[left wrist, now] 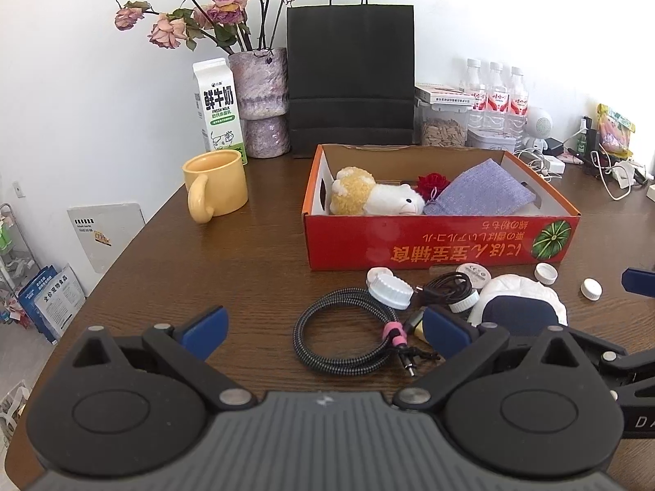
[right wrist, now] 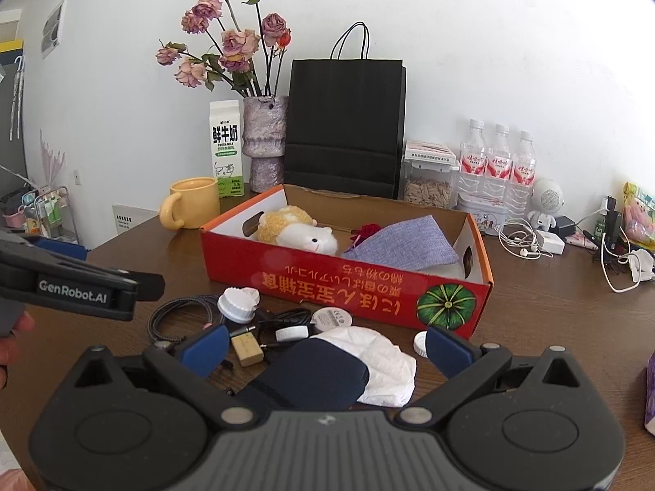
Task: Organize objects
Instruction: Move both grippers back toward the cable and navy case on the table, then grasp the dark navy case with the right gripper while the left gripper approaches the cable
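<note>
Item: navy pouch (right wrist: 315, 376), on desk (right wrist: 532, 319), at 12 o'clock between my right claw (right wrist: 325, 347) fingers, spread, empty. Left claw (left wrist: 323, 327) spread over braided cable (left wrist: 344, 331). Right nearer.

The left gripper (left wrist: 325, 329) is held low over the table with its jaws spread wide; nothing is gripped between its blue pads (left wrist: 204, 332). In the right wrist view its black body is seen from the side at the left edge, gripped by a hand (right wrist: 10, 341) of which only part is shown. The right gripper (right wrist: 325, 350) is likewise held low and level, jaws wide apart, nothing clamped between its blue pads (right wrist: 204, 347). The two grippers are held side by side, both pointed forward.
</note>
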